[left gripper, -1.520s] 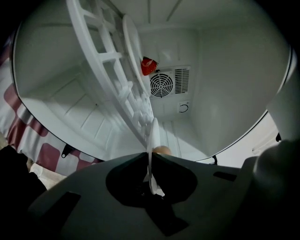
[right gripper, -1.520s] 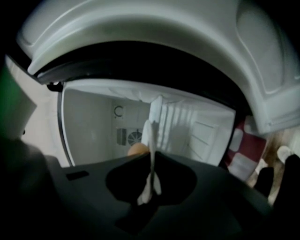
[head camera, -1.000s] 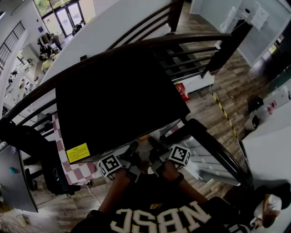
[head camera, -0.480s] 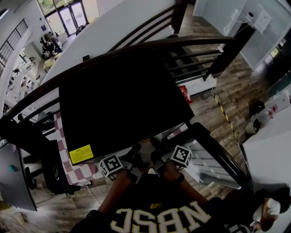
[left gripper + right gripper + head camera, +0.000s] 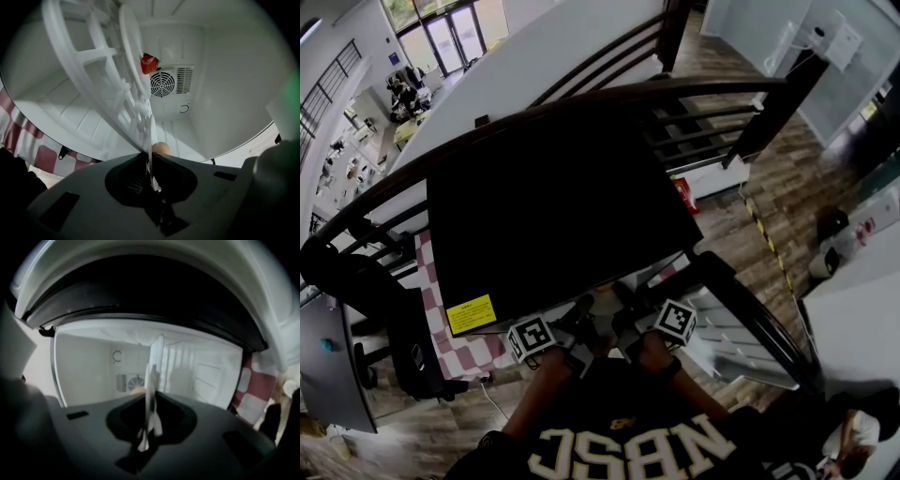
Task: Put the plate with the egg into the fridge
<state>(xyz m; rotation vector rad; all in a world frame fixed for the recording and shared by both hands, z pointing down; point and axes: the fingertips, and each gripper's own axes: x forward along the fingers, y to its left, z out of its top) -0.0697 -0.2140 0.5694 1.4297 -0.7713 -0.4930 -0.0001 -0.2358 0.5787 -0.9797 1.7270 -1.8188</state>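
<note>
Pinching thin white plate point(image 5: 150, 136), oval egg point(image 5: 161, 147) (tan)

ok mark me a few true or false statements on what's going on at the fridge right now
1. Both the left gripper and the right gripper have their fingers shut on the plate. True.
2. The fridge is closed. False: it is open, and both gripper views look into its white inside, where a fan shows on the back wall.
3. An egg shows just past the left gripper. True.
4. The fruit seen near the fan is a banana. False: it is a red strawberry.
5. The fridge's top is white. False: in the head view it is black.
</note>
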